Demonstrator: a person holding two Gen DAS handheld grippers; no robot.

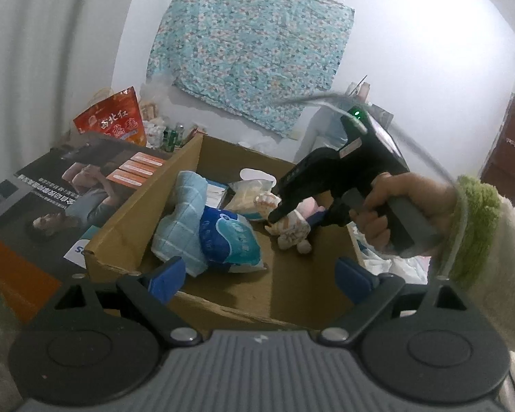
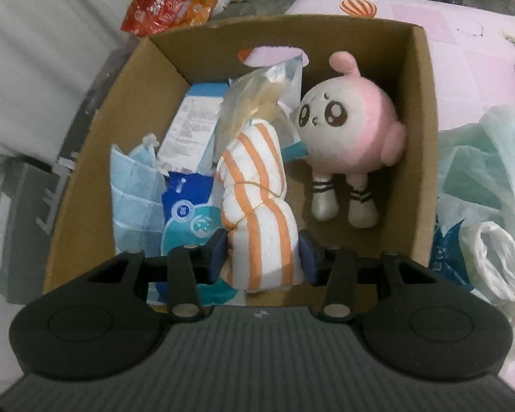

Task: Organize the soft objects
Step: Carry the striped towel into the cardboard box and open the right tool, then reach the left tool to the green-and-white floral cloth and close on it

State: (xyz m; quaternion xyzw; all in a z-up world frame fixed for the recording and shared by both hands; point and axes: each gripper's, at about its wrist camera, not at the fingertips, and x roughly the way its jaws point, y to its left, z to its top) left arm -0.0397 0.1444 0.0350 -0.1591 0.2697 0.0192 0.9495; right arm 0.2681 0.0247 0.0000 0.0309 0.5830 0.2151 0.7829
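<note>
Open-top cardboard box, corrugated brown, plain inside walls, sits on a pink patterned bedsheet.

Inside the box:
- rolled towel, white terry with orange stripes, sausage-shaped, pinched at the middle by a thin band, standing on end, leaning slightly
- plush toy, round white-and-pink head, big brown eyes, one stubby ear, short legs with striped socks, lying against the right wall
- clear plastic bag, crinkly, yellowish contents, behind the towel
- blue glossy soft pack with a round cartoon print
- light blue quilted cloth, checked stitching, folded at the left wall
- flat white-and-blue printed carton toward the back

Outside the box: red foil snack bag behind it, thin crumpled white plastic bags to the right. Left wrist view also shows a teal floral cloth hung on the wall.

Right gripper: blue-padded fingers narrow, pressed on both sides of the towel's lower end, holding it inside the box. The hand on its grip, with a fuzzy green cuff, shows in the left wrist view.

Left gripper: fingers spread wide, nothing between them, hovering over the box's near rim.
</note>
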